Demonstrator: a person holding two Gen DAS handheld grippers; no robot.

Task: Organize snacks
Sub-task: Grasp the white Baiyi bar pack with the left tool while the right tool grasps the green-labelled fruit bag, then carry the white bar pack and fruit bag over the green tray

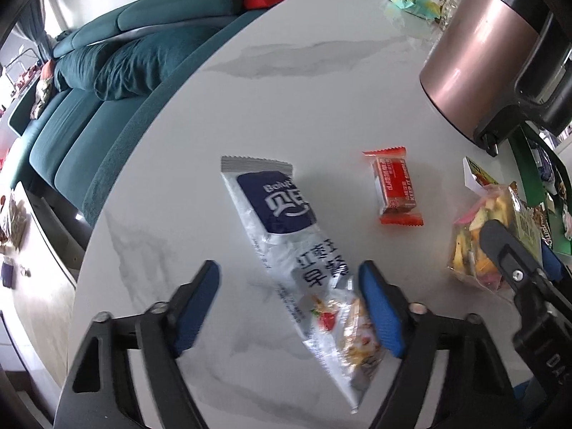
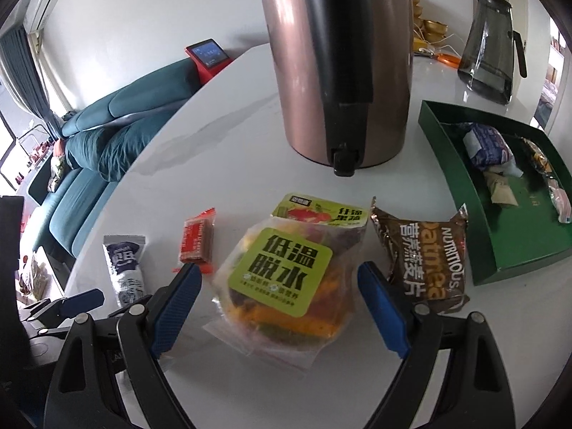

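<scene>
Nearest the left wrist camera: left tool point(image 1: 289, 307), blue pads spread wide, straddling the lower end of a long silver cereal bar packet point(image 1: 296, 250) with a navy label, right pad point(image 1: 380, 312) at the packet's edge, left pad well clear, nothing clamped. Likewise near the right wrist camera: right tool point(image 2: 279, 305), wide open over a clear bag of dried fruit crisps point(image 2: 286, 279) with a lime-green label, neither pad pressing it.

Beneath everything, a white marbled surface point(image 1: 304, 82). Behind the snacks, upright, a rose-gold thermos jug point(image 2: 339, 64) with a black handle. To the right, a green tray point(image 2: 500, 250) already holding several wrapped snacks. Just beside the crisps, a brown oatmeal packet point(image 2: 423, 257), between them and the tray. Between cereal bar and crisps, apart from both, a small red candy bar point(image 1: 395, 187). Beyond the surface's edge, a teal sofa point(image 1: 107, 82).
</scene>
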